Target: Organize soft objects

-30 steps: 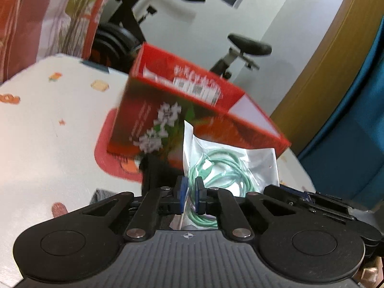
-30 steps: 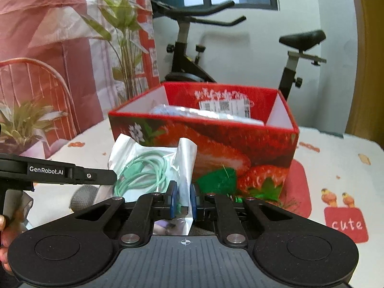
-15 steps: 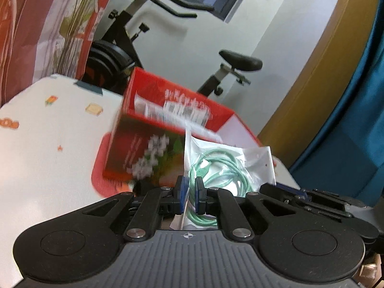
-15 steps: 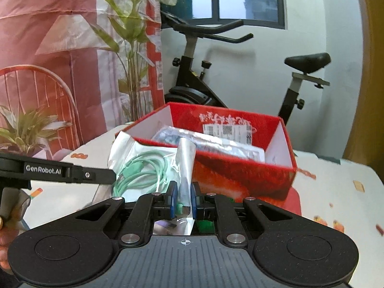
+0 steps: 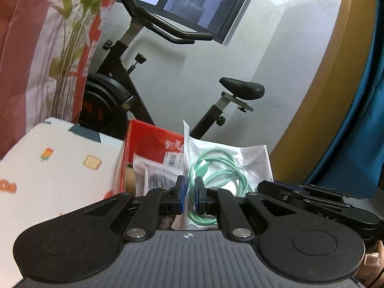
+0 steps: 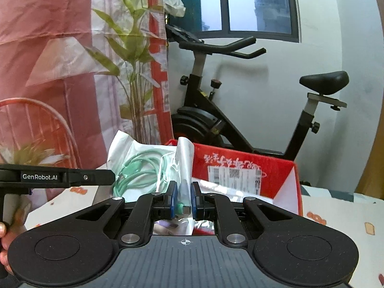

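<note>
Raised clear packet, mint cable inside

Pinched between the left tongs is a clear, glossy plastic pouch holding a smooth mint-green cable. Beyond the tongs stands a glossy red cardboard box with a paper label. The bench wears matt printed cloth.

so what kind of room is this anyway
Most likely a room in a home, not a lab or shop: an exercise bike stands by the wall under a window, and a table with a cartoon-print cloth holds a red strawberry box.
</note>
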Action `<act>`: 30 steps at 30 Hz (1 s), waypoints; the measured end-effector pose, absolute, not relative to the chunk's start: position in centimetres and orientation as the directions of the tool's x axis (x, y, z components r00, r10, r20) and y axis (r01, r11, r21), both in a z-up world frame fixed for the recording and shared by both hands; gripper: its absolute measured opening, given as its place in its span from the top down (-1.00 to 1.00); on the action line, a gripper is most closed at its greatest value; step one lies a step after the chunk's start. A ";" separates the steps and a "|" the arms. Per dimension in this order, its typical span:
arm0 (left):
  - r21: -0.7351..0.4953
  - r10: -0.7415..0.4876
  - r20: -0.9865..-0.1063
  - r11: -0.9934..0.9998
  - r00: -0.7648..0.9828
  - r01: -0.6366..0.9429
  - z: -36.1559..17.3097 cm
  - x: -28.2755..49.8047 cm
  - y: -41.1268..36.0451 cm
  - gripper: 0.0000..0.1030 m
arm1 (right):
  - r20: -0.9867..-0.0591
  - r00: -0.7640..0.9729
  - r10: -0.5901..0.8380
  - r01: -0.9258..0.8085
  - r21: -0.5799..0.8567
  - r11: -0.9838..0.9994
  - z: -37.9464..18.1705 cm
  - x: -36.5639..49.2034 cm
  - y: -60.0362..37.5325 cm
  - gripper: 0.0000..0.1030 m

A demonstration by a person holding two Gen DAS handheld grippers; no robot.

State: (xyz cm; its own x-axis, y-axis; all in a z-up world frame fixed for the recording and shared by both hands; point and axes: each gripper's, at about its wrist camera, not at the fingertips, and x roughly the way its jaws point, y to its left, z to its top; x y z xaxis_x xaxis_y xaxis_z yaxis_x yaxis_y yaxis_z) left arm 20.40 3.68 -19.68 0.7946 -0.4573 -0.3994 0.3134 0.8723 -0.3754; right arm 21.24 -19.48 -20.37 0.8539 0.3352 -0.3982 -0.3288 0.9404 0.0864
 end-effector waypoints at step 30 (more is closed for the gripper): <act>-0.307 -0.425 -0.666 0.905 0.613 0.294 -23.5 30.4 0.8 0.82 | -0.689 0.627 0.363 -0.183 0.322 0.929 -28.7 35.0 -21.3 0.69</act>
